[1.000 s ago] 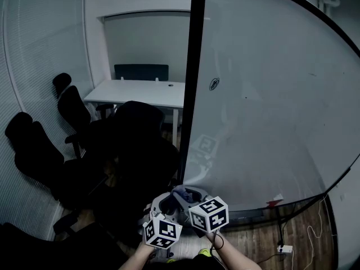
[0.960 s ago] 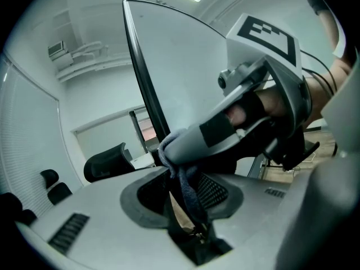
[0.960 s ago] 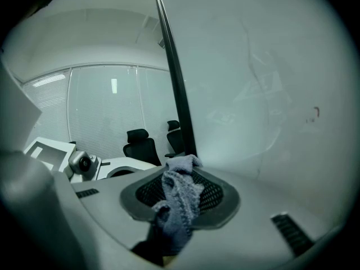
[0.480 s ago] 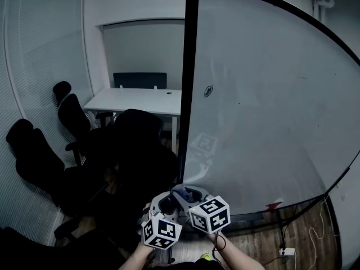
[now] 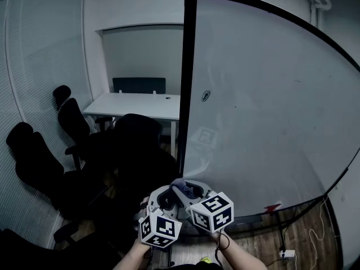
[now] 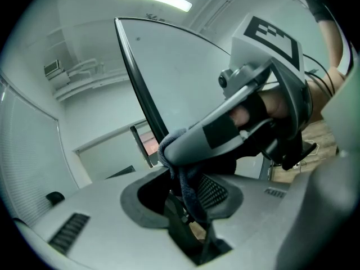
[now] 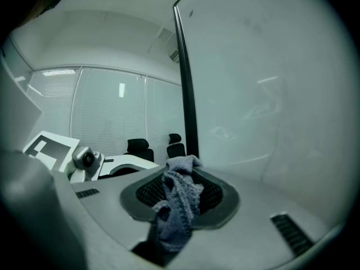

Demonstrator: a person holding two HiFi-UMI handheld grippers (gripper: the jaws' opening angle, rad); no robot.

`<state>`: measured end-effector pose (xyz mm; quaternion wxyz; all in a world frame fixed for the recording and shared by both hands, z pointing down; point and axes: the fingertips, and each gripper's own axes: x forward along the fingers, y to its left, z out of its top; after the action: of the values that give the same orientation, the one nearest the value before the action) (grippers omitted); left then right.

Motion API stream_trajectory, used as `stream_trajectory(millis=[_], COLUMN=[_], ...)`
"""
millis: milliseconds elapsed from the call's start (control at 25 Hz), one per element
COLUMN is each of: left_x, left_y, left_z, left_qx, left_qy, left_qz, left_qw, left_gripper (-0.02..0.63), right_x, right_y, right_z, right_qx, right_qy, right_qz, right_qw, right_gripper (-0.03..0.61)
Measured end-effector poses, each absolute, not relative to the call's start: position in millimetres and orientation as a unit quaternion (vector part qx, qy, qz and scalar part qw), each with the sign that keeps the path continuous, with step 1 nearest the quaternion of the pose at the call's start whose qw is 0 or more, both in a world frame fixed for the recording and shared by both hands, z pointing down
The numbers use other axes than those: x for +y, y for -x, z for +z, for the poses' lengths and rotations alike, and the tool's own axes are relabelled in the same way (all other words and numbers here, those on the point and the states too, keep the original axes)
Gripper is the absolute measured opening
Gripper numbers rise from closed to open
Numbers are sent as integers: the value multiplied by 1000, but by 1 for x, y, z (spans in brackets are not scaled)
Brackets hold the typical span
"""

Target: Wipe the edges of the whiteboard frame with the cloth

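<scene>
Whiteboard (image 5: pixel 270 106): broad, smooth, glossy white sheet, faintly smudged, standing upright.
Frame (image 5: pixel 186 94): thin black strip round the whiteboard; its left upright is straight and matte.
Blinds (image 5: pixel 45 49): pale, finely slatted, well to the left of the whiteboard.
Chairs (image 5: pixel 135 151): black, padded, rounded backs, crowded just left of the whiteboard's frame.
Bench (image 5: pixel 135 104): flat white rectangular top, behind the chairs, left of the whiteboard.
Floor (image 5: pixel 304 235): brown wood planks below the whiteboard's lower edge.
Right gripper (image 7: pixel 177 190): grey moulded plastic with ribbed black pads, carrying a white cube of black square markers; clenched on a bunched wad of the cloth, near the whiteboard's lower left corner.
Left gripper (image 6: pixel 191 207): same grey build, beside the right one; its narrow jaws pinch a hanging strand of the cloth.
Cloth (image 5: pixel 188 190): small, blue-grey, nubby terry, crumpled, gripped between both grippers, close before the frame's left upright, whether touching cannot be told.
</scene>
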<state>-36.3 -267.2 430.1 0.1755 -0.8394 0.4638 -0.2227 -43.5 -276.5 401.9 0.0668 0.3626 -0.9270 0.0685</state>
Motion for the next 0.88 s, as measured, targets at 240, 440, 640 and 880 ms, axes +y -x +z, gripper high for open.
stream_trajectory(millis=[240, 440, 640, 880], left_x=[-268, -269, -270, -274], left_y=[36, 35, 35, 33], left_z=[412, 396, 382, 360], left_qx=[465, 465, 467, 469], left_qy=[840, 838, 835, 833], left_qz=[-212, -204, -198, -186], left_qw=[185, 200, 212, 227], left_gripper=[133, 132, 132, 132], right_x=[-276, -276, -276, -278], right_y=[43, 43, 43, 43], right_z=[383, 367, 353, 331], right_qx=[-927, -929, -928, -928], right_qy=[-366, -365, -366, -366], right_qz=[53, 33, 10, -15], right_qw=[62, 61, 65, 64], right_gripper=[106, 106, 106, 104])
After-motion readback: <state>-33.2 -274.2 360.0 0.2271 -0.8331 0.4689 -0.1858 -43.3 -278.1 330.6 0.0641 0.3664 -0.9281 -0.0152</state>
